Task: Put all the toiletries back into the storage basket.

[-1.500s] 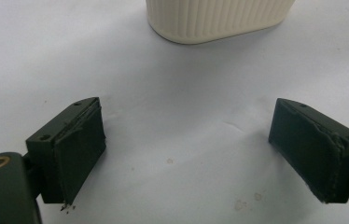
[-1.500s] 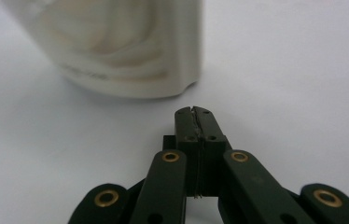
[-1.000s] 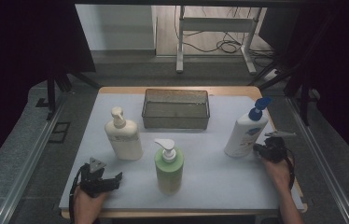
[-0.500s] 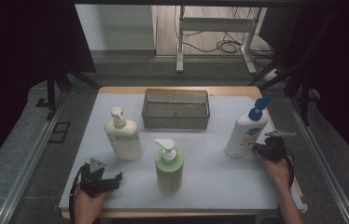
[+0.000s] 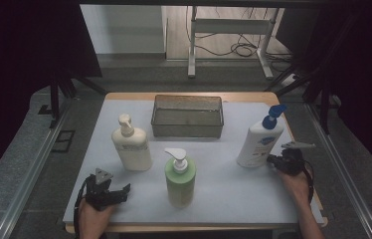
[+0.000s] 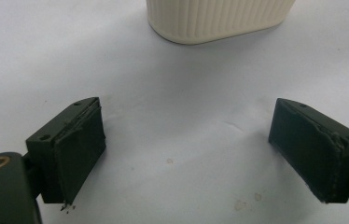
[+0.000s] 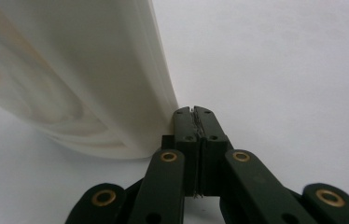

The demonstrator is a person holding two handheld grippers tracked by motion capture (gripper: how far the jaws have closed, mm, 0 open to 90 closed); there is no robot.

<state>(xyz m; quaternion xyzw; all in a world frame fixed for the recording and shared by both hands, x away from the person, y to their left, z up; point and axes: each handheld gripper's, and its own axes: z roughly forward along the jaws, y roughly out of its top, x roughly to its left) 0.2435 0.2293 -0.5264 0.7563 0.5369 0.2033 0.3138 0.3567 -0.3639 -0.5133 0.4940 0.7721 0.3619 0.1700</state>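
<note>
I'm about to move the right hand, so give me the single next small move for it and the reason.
Probably open the right gripper before anything else. Its jaws are closed together with nothing between them, and their tips sit right at the base of the white bottle with the blue pump, which stands upright on the table. Closed jaws can only push it, not grip it.

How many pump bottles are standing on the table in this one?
3: a cream pump bottle at left, a green pump bottle at front centre, and a white pump bottle with a blue pump at right. The mesh basket looks empty.
</note>
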